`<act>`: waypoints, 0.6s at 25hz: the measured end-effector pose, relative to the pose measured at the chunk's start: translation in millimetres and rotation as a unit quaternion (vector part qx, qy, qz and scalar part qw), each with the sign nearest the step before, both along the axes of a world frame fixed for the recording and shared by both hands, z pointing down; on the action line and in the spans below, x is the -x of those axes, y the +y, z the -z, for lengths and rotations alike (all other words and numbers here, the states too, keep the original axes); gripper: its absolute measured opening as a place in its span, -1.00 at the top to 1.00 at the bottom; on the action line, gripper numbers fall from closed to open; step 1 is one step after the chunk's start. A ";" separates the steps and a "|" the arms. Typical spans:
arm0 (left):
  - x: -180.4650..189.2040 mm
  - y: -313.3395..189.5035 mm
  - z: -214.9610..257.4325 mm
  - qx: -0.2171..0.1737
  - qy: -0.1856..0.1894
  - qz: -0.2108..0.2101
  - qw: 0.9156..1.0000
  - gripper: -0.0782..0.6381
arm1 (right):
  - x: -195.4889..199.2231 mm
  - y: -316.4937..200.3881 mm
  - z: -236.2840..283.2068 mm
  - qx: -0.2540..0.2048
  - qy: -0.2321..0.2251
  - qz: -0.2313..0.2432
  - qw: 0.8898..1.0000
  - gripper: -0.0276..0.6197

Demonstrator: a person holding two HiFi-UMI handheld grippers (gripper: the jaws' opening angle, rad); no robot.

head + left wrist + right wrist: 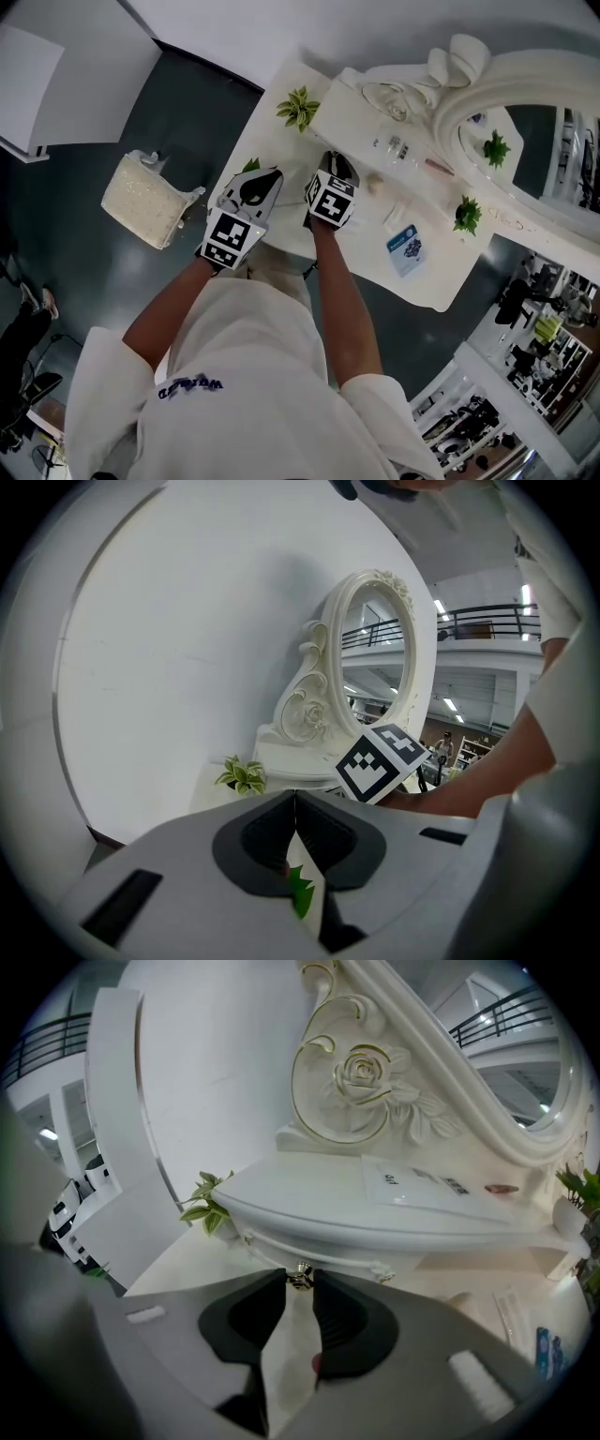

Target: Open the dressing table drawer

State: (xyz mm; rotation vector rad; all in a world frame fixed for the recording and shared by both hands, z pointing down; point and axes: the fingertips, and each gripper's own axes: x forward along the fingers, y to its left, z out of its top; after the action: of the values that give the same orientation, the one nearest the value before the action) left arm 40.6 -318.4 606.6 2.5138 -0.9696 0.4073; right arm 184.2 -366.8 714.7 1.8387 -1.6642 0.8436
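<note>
The white dressing table point(281, 141) carries a small raised drawer with a curved front point(375, 1227) below the carved mirror frame point(361, 1077). A small metal knob point(300, 1276) sits at the middle of the drawer's lower edge. My right gripper point(300, 1284) is shut on that knob, both fingertips touching it; in the head view it point(336, 161) points at the drawer. My left gripper point(295, 801) is shut with nothing in it and hovers over the table's left end point(265, 176), a green leaf showing below its tips.
A small potted plant point(298, 107) stands at the table's far left corner, another point(467, 214) near the mirror point(534, 112). A blue card point(406, 249) and small bottles point(398, 148) lie on the top. A cream fuzzy stool point(145, 199) sits on the dark floor at left.
</note>
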 end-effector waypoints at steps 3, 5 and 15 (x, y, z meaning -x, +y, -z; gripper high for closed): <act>-3.5 4.1 2.0 0.002 0.000 -0.004 1.000 0.75 | 0.6 8.0 0.7 0.004 0.000 -0.003 1.000 0.60; -4.2 5.4 2.7 0.001 -0.002 -0.005 1.000 0.75 | 1.9 11.4 0.5 0.006 -0.002 -0.002 1.000 0.60; -2.6 5.0 3.4 -0.004 -0.013 0.002 1.000 0.75 | 3.4 11.1 -0.2 0.013 -0.011 -0.008 1.000 0.60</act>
State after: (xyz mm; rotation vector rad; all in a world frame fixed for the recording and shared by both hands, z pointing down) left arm 43.2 -313.4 603.1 2.5189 -0.9868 0.4367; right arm 180.8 -355.6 714.9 1.8346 -1.6463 0.8903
